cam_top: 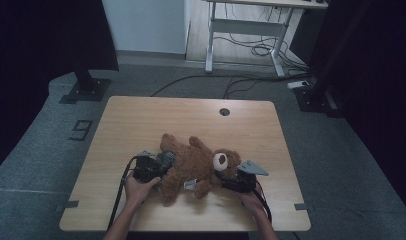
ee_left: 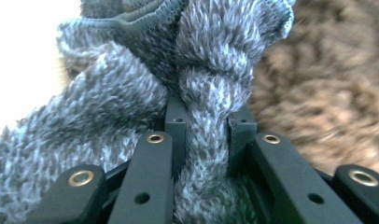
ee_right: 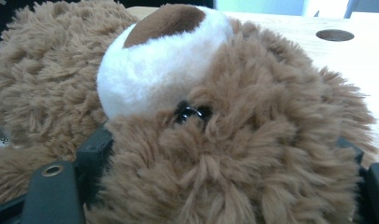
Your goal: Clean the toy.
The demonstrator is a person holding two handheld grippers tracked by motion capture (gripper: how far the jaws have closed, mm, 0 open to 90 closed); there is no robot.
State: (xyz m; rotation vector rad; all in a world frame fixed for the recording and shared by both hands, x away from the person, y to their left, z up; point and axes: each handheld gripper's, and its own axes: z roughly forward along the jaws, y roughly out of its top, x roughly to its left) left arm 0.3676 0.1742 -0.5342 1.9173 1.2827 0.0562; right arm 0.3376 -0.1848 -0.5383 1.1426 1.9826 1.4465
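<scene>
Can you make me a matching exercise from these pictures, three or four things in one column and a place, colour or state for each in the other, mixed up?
Column one:
1. teddy bear
2. grey knitted cloth
3. left gripper
4. round hole in the table

Column two:
A. near the far edge of the tabletop
B. brown, lying on the table
C. pinched between two black jaws
D. shut on a fold of knit

Pairs: 1-B, 2-C, 3-D, 4-A
</scene>
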